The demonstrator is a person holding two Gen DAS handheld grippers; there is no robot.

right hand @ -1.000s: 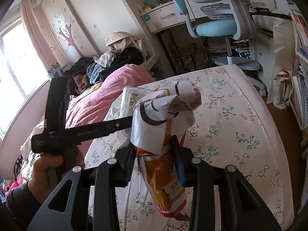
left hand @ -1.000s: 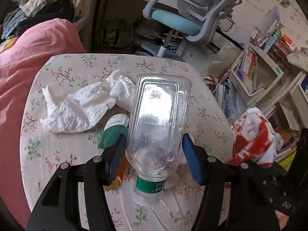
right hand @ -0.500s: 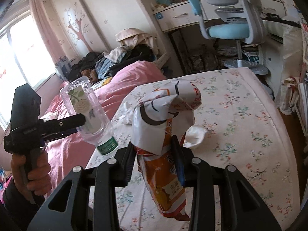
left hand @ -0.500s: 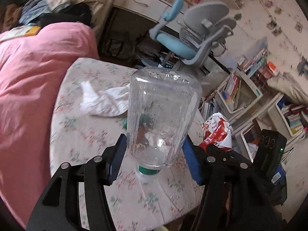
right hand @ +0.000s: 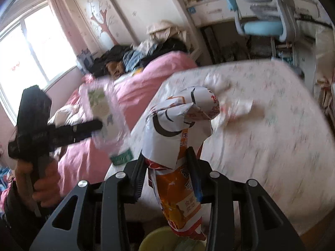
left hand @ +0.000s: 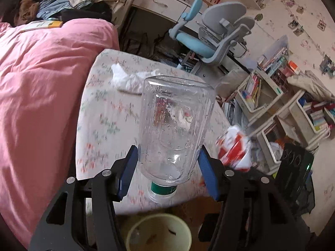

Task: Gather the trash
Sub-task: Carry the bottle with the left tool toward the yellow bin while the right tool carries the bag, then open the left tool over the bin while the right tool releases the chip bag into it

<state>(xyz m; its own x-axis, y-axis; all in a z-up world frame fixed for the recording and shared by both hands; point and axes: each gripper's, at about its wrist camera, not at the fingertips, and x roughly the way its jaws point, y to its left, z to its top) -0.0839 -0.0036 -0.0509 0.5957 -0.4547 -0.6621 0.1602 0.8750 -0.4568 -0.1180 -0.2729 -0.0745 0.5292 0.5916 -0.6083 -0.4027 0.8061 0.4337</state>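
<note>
Daylight floods in from a window, blown out white. Motion blur smears the flowered bedsheet beyond each claw. Fisheye bending and dark vignetting mark the edges.

Child's bedroom in a home. Pink duvet on a bed to the left of the tongs, clothes heaped at its far end. Flower-print sheet straight ahead. Blue-and-grey desk chair beyond, drawn up to a white desk. Crammed book bins to the right. Tree decal on wall beside a sunlit window.
</note>
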